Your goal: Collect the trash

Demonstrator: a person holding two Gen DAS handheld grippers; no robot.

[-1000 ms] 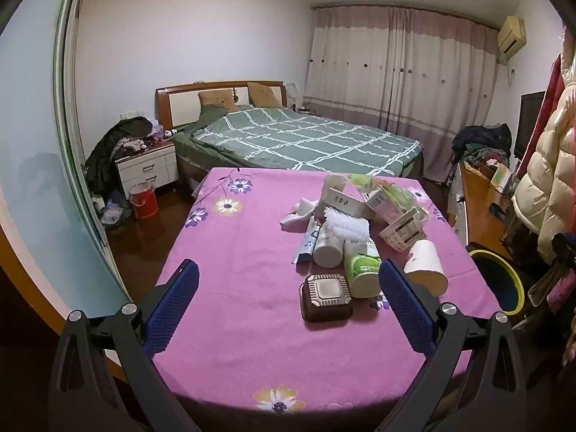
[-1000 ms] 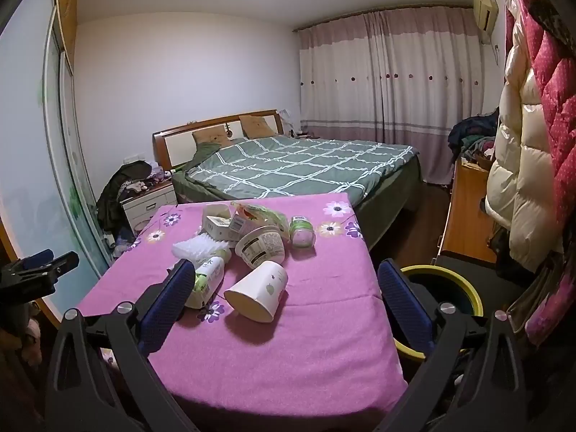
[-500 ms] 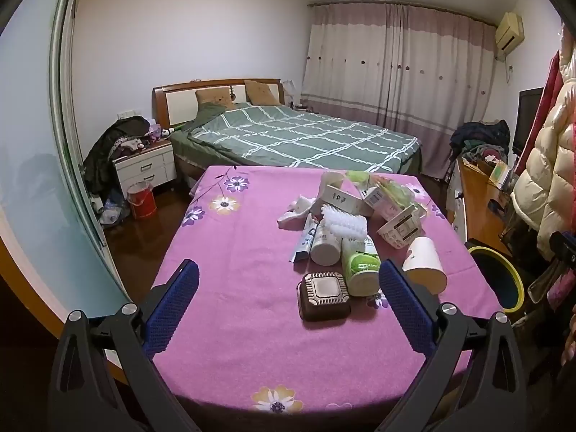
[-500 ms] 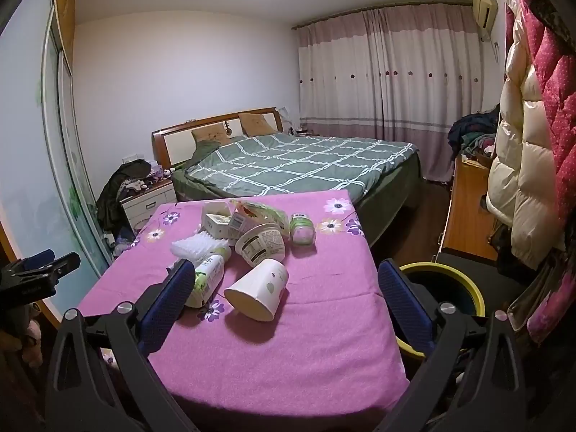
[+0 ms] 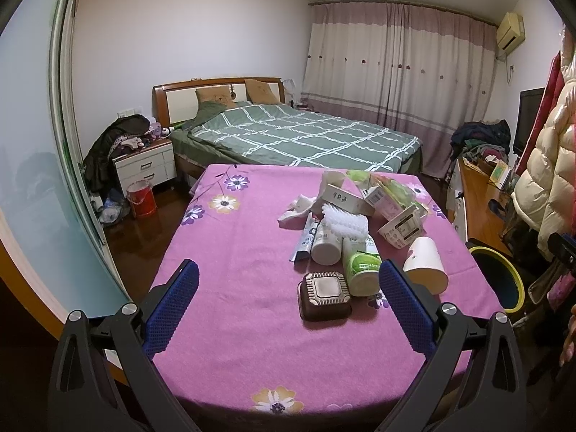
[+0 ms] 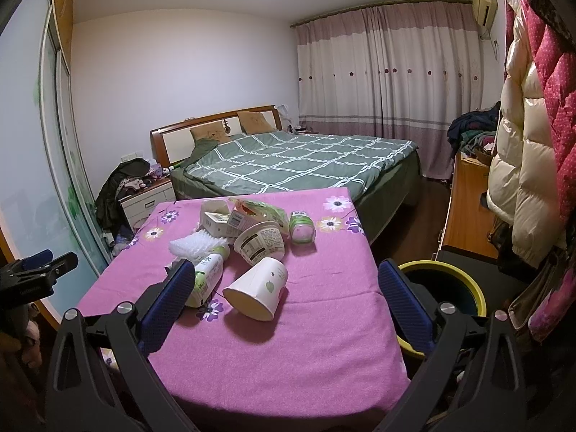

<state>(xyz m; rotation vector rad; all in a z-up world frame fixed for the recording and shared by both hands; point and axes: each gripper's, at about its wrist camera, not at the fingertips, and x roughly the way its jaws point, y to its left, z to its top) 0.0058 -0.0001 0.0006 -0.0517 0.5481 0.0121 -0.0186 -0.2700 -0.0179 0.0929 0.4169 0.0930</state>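
The trash is lying in a loose heap on the purple flowered tablecloth (image 6: 306, 342), toward the middle and far right of the table as the left camera sees it. Nearest the right gripper (image 6: 288, 306), a white paper cup (image 6: 257, 288) is lying on its side with its open mouth facing near. It is probably very light and easy to crush, so it looks best pinched gently across the rim or the side wall. Behind it a printed paper tub (image 6: 260, 243) is tipping on its side, likely just as light. A green-capped bottle (image 5: 361, 264) is lying beside a second white bottle (image 5: 325, 243); both are round, smooth plastic and may be inclined to roll or slip, so across the body seems the safer hold. A dark brown square tray (image 5: 325, 295) is sitting closest to the left gripper (image 5: 288, 302) and appears stiff. White foam netting (image 6: 196, 244) looks soft and springy.

Both grippers are hovering above the near part of the table with fingers spread wide, holding nothing. The yellow-rimmed bin (image 6: 446, 284) is standing on the floor just off the table's right edge.

The cartons and green wrappers at the far side of the heap are overlapping, so their count is unclear. The bin's inside is too dark to read, and the right gripper's finger is covering part of its rim.
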